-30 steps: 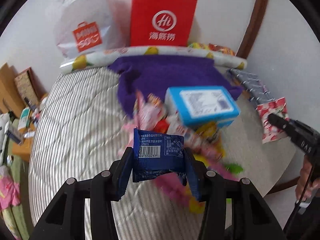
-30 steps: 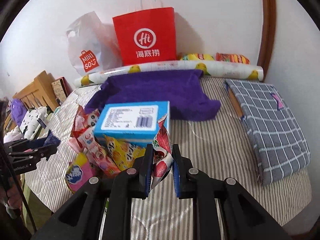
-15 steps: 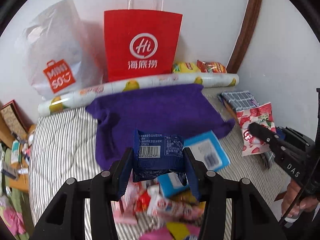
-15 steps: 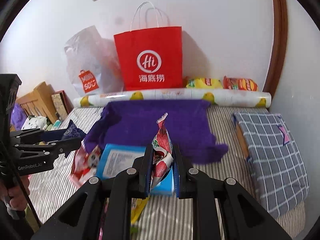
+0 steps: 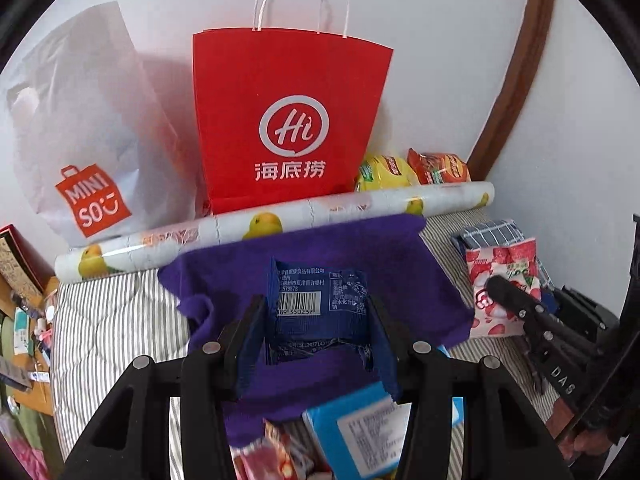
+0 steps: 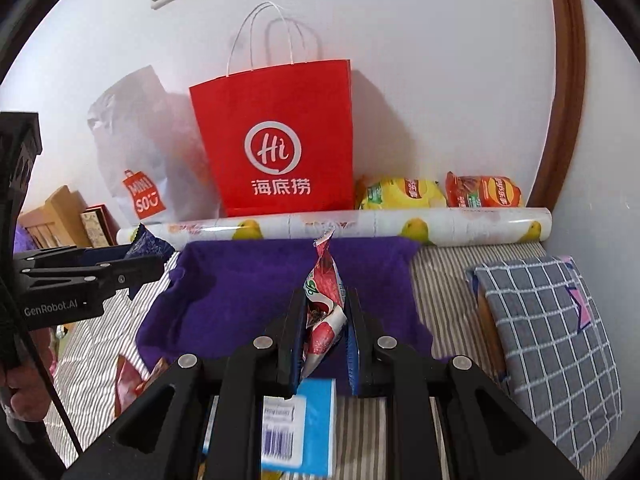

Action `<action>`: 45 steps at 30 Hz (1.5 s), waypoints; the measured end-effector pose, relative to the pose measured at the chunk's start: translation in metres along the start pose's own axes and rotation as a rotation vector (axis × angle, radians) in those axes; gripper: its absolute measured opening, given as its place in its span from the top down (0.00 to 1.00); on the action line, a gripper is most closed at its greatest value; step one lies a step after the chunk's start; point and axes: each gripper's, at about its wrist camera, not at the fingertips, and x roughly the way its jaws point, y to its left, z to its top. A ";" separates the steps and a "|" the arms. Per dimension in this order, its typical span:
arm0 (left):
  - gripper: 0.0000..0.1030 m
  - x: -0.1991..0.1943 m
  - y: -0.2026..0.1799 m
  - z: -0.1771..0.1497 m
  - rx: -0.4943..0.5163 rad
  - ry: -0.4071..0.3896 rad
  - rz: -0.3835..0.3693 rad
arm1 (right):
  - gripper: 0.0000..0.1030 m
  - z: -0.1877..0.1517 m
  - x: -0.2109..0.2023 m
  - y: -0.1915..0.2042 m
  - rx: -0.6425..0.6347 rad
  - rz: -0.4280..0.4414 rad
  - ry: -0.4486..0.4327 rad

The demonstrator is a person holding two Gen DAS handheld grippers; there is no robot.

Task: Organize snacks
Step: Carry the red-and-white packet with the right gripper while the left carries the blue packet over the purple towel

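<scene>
A: Where do the two held snacks sit relative to the drop spot?

B: Both hang above the purple cloth (image 6: 256,292) spread on the striped bed (image 5: 108,320). The red paper bag (image 6: 276,140) stands upright against the wall straight ahead of both grippers, beyond the lemon-printed roll (image 6: 440,222). If the bag is the target, which I judge likely, each packet has to travel forward and up over its rim.

A: Which hand is nearer?

B: Hard to call. Seen from the right wrist, the left gripper (image 6: 132,266) is off to the left, roughly level with the cloth's near edge; neither looks clearly closer.

A: And the grips?

B: The left gripper's jaws are partly closed, pressing the side edges of the blue packet (image 5: 320,308), a flat crinkly foil pillow held with its barcode face toward the camera, its width spanning the jaws. The right gripper (image 6: 323,320) has its jaws squeezed nearly together on the red strawberry packet (image 6: 322,304), a thin glossy pouch standing on edge, long axis pointing up and away, serrated top leaning forward.

A: Anything else left?

B: A light-blue carton (image 6: 296,432), rigid, label up, lies just under the jaws, with more soft wrappers beside it. Two puffed chip bags (image 6: 440,194) rest behind the roll; a checked cushion (image 6: 548,340) lies at the right.
</scene>
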 end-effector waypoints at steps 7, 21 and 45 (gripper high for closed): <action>0.54 0.025 0.008 0.022 -0.031 0.003 0.006 | 0.83 0.009 0.035 -0.006 0.017 0.005 0.013; 0.54 0.075 0.030 0.020 -0.081 0.073 0.000 | 0.83 0.014 0.093 -0.007 0.014 0.016 0.062; 0.54 0.121 0.041 0.006 -0.104 0.208 0.084 | 0.83 -0.010 0.131 -0.029 0.079 0.013 0.170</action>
